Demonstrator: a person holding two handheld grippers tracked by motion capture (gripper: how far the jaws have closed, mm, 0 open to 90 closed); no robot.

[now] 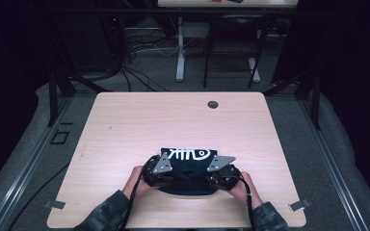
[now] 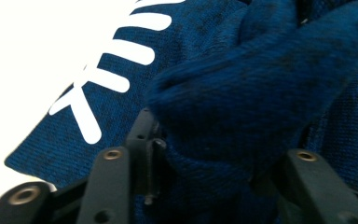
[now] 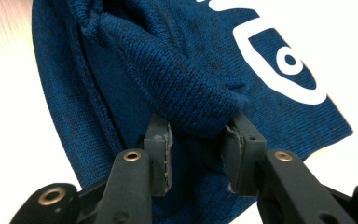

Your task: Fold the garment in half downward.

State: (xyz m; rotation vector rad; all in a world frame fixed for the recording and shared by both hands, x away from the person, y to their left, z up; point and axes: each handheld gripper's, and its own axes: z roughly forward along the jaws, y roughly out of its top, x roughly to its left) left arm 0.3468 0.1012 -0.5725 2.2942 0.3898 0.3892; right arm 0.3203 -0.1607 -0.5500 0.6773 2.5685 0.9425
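- The dark blue knit garment (image 1: 189, 169) lies folded on the near half of the desk (image 1: 125, 125), its white fish-bone print (image 1: 189, 154) on the edge away from me; I take it as my landmark.
- My right gripper (image 3: 196, 135) is clamped on a bunched fold at the garment's right near part: in the right gripper view both fingers (image 3: 160, 156) press into the fabric.
- My left gripper (image 2: 209, 161) is at the garment's left near part. A thick roll of knit sits between its fingers (image 2: 144, 149), but they stand a little apart and I judge they are not pressing (the far one is half hidden by cloth), so I call it loosened rather than gripping.
- Risk one: with one side held and the other slack, any lift or pull from here would drag the garment askew and spoil the fold, because only the right corner would follow.
- Risk two: the knit is soft and thick, so the roll could catch on a pad as I draw the left fingers away, tugging the top layer open.
- Risk three: the garment lies close to the desk's near edge, and a pull toward me could slide it over.
- Around the garment: bare pale wood on every side, and a round cable hole (image 1: 213, 104) well beyond the print toward the far edge. Nothing on the desk stands in the way.
- Beyond the desk are table legs (image 1: 179, 53) and loose cables (image 1: 139, 72) on the floor, well apart from the garment.
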